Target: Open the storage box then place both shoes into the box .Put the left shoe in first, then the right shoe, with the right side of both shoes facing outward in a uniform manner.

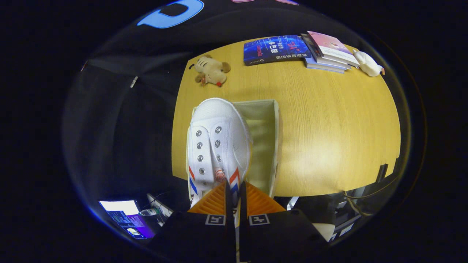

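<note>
While clamped at the heel rim, jaws pinching the white shoe (218, 146) above the open box (264, 120): light, soft canvas, likely to sag toe-down.

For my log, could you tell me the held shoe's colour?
White shoe, red-blue stripes; gripper view.
</note>
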Available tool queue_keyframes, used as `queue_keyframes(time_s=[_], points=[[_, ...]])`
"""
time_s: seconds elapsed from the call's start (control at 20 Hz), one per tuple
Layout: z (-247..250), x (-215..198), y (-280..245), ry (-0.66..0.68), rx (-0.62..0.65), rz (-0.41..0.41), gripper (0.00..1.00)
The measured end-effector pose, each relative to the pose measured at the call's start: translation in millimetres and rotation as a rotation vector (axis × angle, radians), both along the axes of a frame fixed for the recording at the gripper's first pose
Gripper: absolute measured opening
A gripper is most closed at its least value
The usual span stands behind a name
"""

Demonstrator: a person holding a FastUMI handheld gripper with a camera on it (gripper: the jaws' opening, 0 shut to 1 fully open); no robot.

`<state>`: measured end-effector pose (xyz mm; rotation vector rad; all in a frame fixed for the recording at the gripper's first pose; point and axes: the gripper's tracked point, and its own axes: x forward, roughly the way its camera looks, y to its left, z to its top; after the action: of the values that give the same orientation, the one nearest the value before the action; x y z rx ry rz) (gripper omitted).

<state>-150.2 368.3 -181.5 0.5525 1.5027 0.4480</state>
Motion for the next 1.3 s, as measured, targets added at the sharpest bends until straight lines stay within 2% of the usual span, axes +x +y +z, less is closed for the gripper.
queue_keyframes(time_s=[0.2,0.35,0.5,0.7,1.0,1.3], points=[[-26,-2,7,0.012,-0.075,0.012,0.08],[-34,1,8,0.001,-0.107,0.007,0.12],[-26,15,19,-0.035,-0.059,-0.024,0.51],[-26,14,18,-0.056,-0.053,0.000,0.99],[-14,23,10,-0.084,-0.007,-0.036,0.99],[22,46,-5,-0.149,0.169,-0.130,0.99]])
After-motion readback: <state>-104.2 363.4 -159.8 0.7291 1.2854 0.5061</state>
